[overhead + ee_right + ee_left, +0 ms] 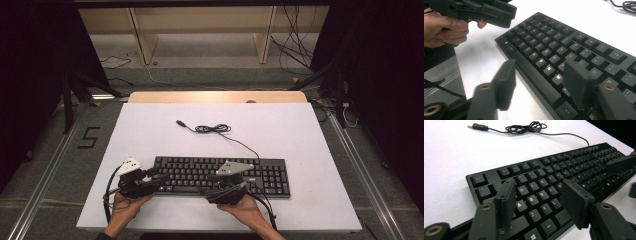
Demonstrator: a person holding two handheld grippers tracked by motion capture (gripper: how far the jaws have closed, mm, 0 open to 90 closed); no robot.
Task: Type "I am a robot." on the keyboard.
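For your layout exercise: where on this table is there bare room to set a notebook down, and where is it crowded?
Free: the white table left of the cable, and right of the keyboard. Crowded: the keyboard's near edge, under the left gripper and right gripper.

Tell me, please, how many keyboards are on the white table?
1: a black keyboard lies at the table's near edge, its cable trailing away from the person; none seems hidden.
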